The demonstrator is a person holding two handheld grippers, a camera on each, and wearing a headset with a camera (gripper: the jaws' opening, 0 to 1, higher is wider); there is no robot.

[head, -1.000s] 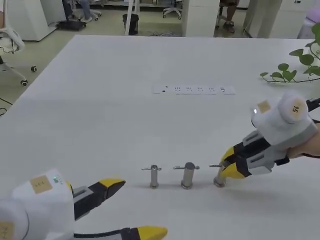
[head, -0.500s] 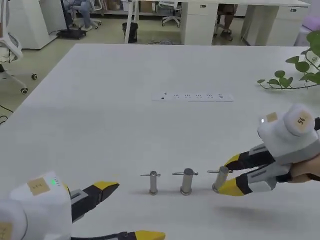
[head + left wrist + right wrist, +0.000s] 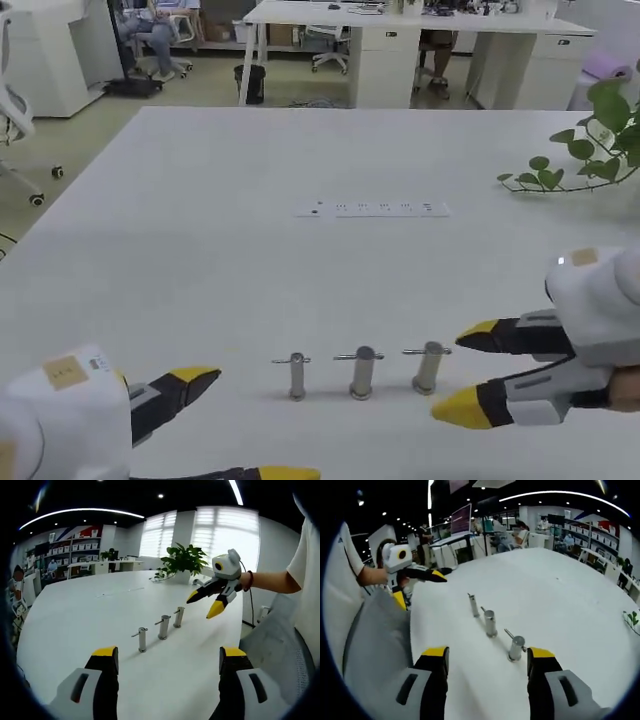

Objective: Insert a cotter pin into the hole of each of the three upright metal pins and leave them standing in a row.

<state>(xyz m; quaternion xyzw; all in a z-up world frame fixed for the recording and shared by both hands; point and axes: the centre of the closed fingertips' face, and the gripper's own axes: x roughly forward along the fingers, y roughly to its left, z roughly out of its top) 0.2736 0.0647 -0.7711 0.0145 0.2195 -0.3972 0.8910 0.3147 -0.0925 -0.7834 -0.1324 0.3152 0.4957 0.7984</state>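
Grippers: the white-bodied, yellow-tipped right gripper [image 3: 468, 370] hangs at 4 o'clock in the head view, jaws spread, grasping nothing; the matching left gripper [image 3: 240, 425] sits at 7 o'clock, likewise released and empty.
Task things: three short upright metal pins [image 3: 362, 372] stand in a row on the white tabletop [image 3: 200, 250] at 6 o'clock, each seemingly with a thin wire cotter pin [image 3: 427, 351] crossing its top; the nearest pin lies just beside the right tips, at their 9 o'clock, apart.
Progress: all three look fitted, so only backing clear seems left.
Risk: a sideways swing of the open right jaws could clip the end pin and topple it into its neighbours; a snagged cotter tail could pull out.
Farther off: white power strip [image 3: 372, 209] at 12 o'clock, green leafy plant [image 3: 590, 140] at 2 o'clock.
Writing: tan stickers [image 3: 65, 372] on the grippers, illegible; no brand readable.
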